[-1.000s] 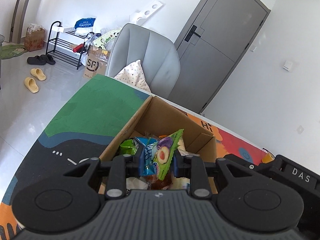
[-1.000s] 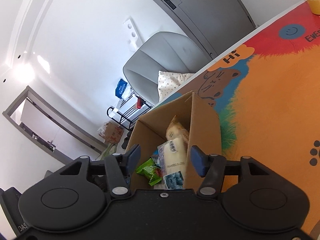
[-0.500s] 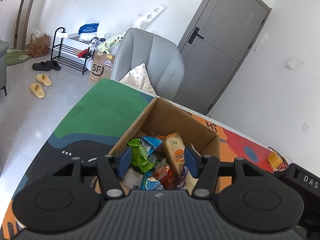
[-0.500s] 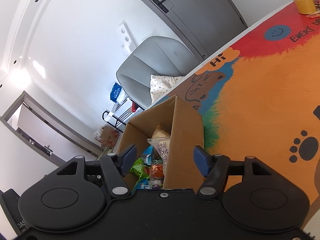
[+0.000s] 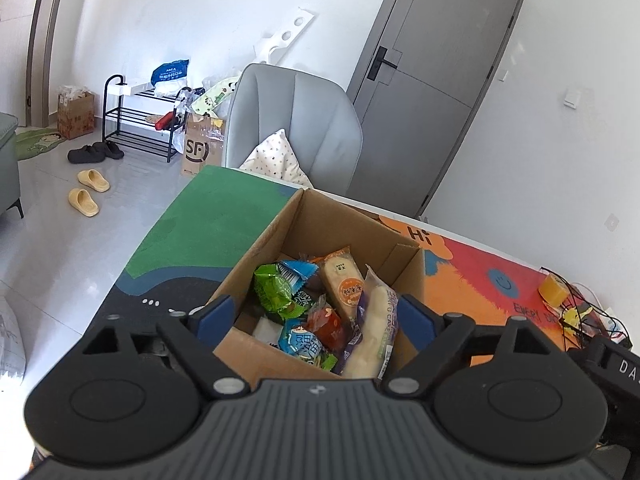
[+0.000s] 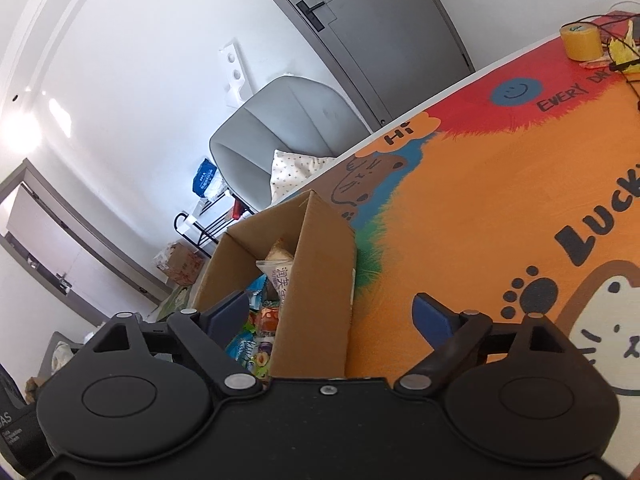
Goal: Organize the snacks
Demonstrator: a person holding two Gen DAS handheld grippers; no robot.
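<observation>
An open cardboard box (image 5: 340, 224) (image 6: 316, 264) stands on the colourful table mat (image 6: 480, 208). Several snack packets lie inside it: a green one (image 5: 274, 290), an orange-labelled cake (image 5: 344, 280), a long white cake (image 5: 374, 332), a blue one (image 5: 302, 342). My left gripper (image 5: 314, 318) hovers just above the box's near edge, its jaws opening wide, nothing held between them. My right gripper (image 6: 334, 314) straddles the box's right wall from the near side, its jaws opening too, pads apart from the cardboard.
A grey chair (image 5: 292, 120) with a dotted cushion (image 5: 276, 156) stands behind the table. A yellow tape roll (image 6: 580, 40) and cables lie at the far right of the mat. A shoe rack (image 5: 136, 120), bags and slippers (image 5: 88, 188) are on the floor to the left.
My left gripper let go of the green and purple packet, which now lies in the box, and opened wide. My right gripper also opened, and both drew back from the box.
</observation>
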